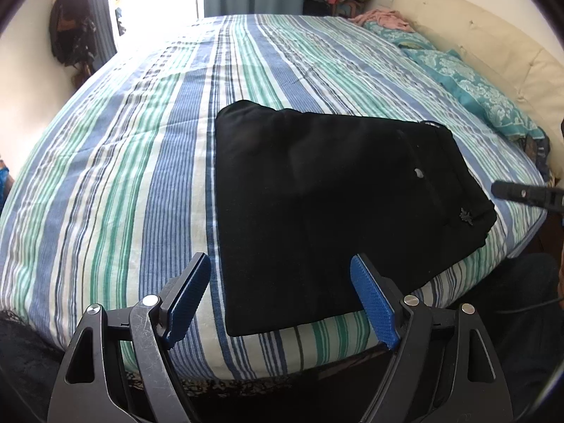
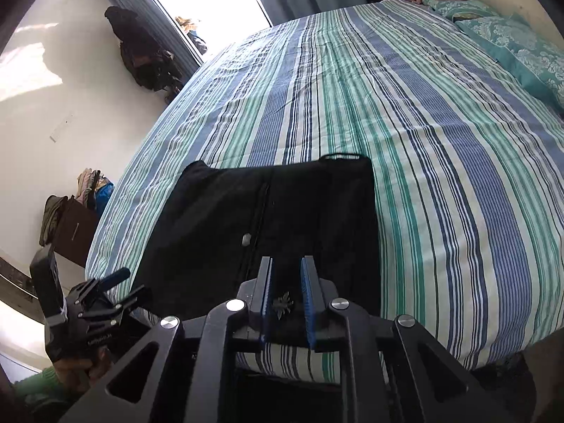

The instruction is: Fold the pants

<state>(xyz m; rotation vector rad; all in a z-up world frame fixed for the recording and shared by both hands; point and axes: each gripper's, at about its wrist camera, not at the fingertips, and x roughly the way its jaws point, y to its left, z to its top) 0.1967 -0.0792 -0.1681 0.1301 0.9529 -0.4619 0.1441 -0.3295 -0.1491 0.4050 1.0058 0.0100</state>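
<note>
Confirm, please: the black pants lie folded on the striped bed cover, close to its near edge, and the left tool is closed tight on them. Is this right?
One thing is wrong. The left tool is open, gripping nothing, as the left wrist view shows. The rest holds: the black pants lie folded on the striped bed cover, close to its near edge.

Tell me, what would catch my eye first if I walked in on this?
The folded black pants, a dark block near the bed's front edge, against the blue, green and white striped bedsheet. Then the blue-padded fingers of the left gripper, spread wide over the pants' near-left corner, with nothing between them. Teal patterned pillows line the cream headboard at far right.
</note>
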